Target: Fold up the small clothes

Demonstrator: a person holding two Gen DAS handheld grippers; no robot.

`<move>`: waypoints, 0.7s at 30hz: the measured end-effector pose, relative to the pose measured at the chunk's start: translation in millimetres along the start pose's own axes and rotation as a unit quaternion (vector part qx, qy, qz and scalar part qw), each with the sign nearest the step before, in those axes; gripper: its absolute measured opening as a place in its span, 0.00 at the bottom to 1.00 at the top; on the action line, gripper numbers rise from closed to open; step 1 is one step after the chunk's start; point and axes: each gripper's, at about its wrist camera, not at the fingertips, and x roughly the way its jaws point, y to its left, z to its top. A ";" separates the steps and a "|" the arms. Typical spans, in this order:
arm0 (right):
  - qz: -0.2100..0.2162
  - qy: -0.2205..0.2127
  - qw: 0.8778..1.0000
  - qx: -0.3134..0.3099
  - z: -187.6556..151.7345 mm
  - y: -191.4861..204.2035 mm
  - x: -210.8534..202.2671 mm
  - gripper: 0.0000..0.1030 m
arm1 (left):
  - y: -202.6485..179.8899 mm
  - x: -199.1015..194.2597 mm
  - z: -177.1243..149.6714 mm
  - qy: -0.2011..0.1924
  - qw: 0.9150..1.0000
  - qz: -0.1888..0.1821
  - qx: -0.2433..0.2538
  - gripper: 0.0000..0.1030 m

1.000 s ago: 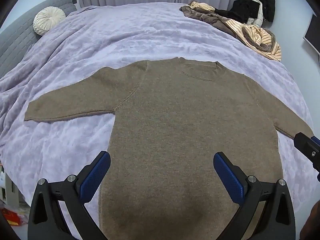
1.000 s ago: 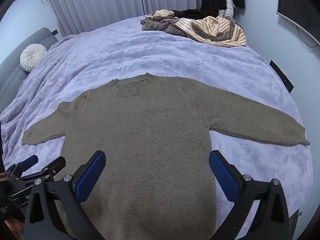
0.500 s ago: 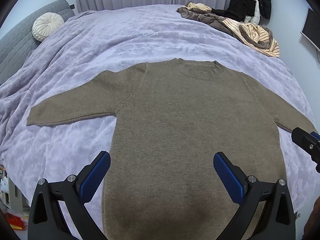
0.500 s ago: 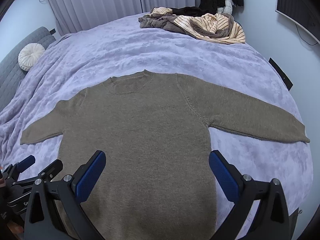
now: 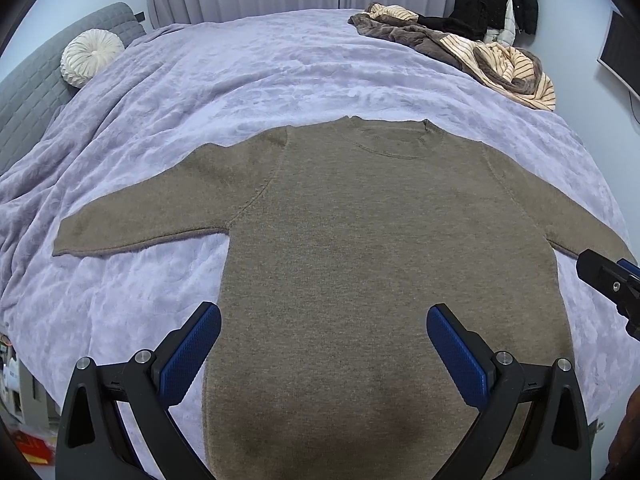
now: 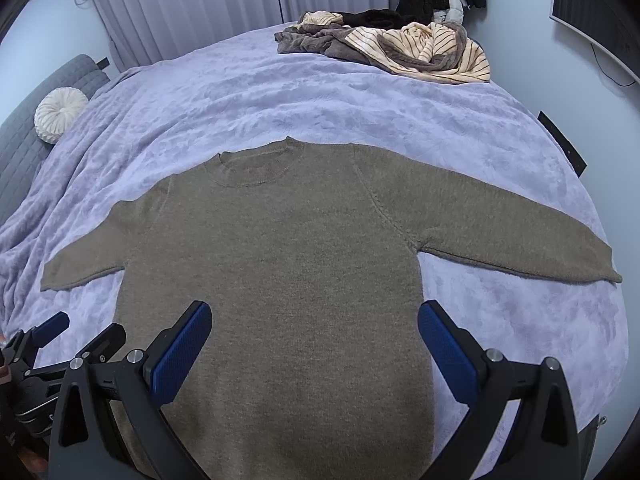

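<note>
Hovering: left tool (image 5: pixel 324 344) and right tool (image 6: pixel 314 340), both spread wide, gripping nothing | one brown sweater (image 5: pixel 360 248) flat ahead of both, sleeves out | lavender bed (image 5: pixel 240 72); one round cushion (image 5: pixel 91 56); clothes heap (image 6: pixel 400 52) far beyond; curtains (image 6: pixel 192 4) | only right view shows right cuff (image 6: pixel 596 264).

No readable text, label, brand, number or sign is showing in either wrist view; nothing legible is appearing on any surface in the room
</note>
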 end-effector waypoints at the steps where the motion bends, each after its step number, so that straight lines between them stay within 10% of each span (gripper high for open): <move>1: 0.000 0.001 1.000 0.001 -0.2 -0.8 1.6 1.00 | -0.1 0.2 0.4 0.001 1.000 0.000 0.000 1.00; 21: 0.000 0.004 1.000 0.003 -0.3 -1.6 4.6 1.00 | -0.1 5.2 -1.3 0.008 1.000 -0.004 -0.004 1.00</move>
